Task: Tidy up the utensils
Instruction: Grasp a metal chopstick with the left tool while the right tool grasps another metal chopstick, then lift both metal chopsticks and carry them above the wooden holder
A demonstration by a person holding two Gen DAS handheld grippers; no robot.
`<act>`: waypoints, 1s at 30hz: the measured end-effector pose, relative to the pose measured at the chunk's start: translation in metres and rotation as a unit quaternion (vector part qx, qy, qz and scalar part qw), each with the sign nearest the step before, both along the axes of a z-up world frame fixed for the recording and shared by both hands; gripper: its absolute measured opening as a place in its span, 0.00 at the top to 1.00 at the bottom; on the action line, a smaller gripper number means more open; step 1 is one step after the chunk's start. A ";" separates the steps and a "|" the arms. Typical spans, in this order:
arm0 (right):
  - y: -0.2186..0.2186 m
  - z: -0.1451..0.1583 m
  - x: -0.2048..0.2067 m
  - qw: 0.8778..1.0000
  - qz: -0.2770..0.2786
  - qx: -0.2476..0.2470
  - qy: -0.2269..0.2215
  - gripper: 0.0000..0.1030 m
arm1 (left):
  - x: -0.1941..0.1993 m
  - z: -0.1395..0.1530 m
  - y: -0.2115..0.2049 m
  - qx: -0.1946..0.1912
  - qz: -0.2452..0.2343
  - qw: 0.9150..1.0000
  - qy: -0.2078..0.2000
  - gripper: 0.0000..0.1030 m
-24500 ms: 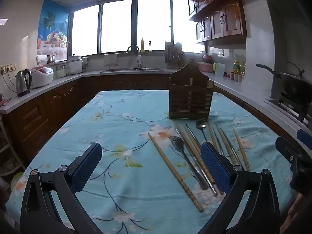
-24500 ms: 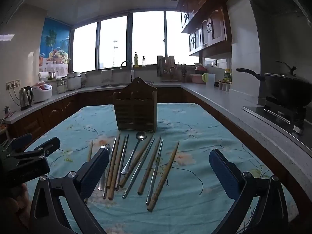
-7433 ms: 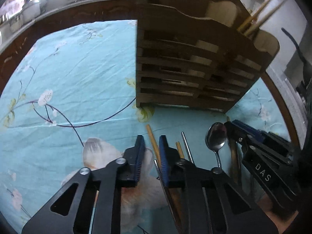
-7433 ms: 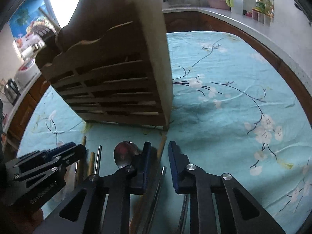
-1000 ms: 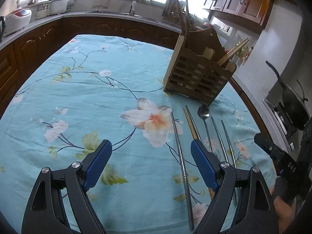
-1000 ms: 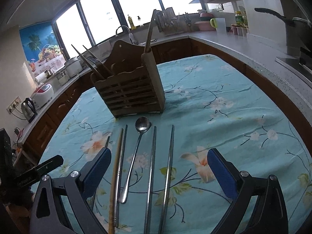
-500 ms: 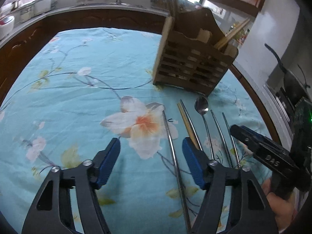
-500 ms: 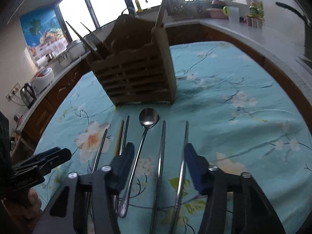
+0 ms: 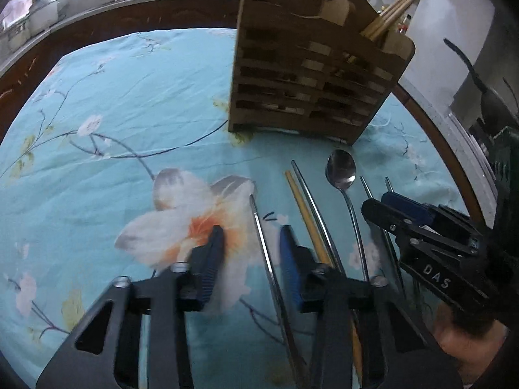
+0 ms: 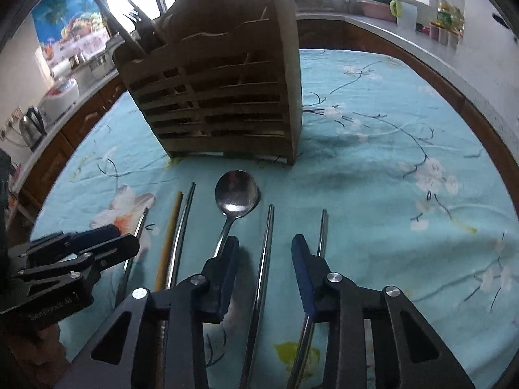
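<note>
On the teal floral tablecloth [image 9: 136, 103], six utensils left; slatted wooden holder [image 9: 311, 74] already has chopsticks, fork. Left gripper [image 9: 249, 253] closing around leftmost steel chopstick [image 9: 259, 227], pads not touching. Right gripper [image 10: 264, 259] closing around another steel chopstick [image 10: 266, 240] beside the steel spoon [image 10: 236, 194], no contact either.
</note>
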State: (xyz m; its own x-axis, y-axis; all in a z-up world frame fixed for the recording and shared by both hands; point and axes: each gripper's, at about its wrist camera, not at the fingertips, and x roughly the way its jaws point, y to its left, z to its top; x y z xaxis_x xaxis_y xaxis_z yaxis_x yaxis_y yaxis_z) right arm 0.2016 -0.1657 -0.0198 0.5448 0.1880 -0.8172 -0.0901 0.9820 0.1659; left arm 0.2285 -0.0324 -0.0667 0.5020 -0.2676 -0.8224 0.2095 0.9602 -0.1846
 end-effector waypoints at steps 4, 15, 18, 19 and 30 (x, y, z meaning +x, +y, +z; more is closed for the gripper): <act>0.011 0.000 0.004 0.999 0.011 -0.041 0.000 0.73 | 0.002 -0.002 -0.010 0.018 -0.010 1.000 -0.009 0.94; 0.000 0.004 -0.002 0.999 0.009 0.029 0.010 0.95 | -0.009 0.005 0.000 -0.018 -0.012 1.000 -0.007 0.96; 0.000 0.014 -0.012 0.999 0.009 0.049 -0.001 0.95 | -0.018 0.016 0.010 -0.038 -0.007 0.999 -0.013 0.96; -0.001 0.019 -0.017 0.998 0.008 0.058 -0.007 0.95 | -0.022 0.020 0.015 -0.046 -0.005 0.999 -0.015 0.96; -0.013 0.083 -0.046 0.992 0.000 0.101 -0.074 0.95 | -0.061 0.085 0.057 -0.108 0.006 0.991 -0.079 0.96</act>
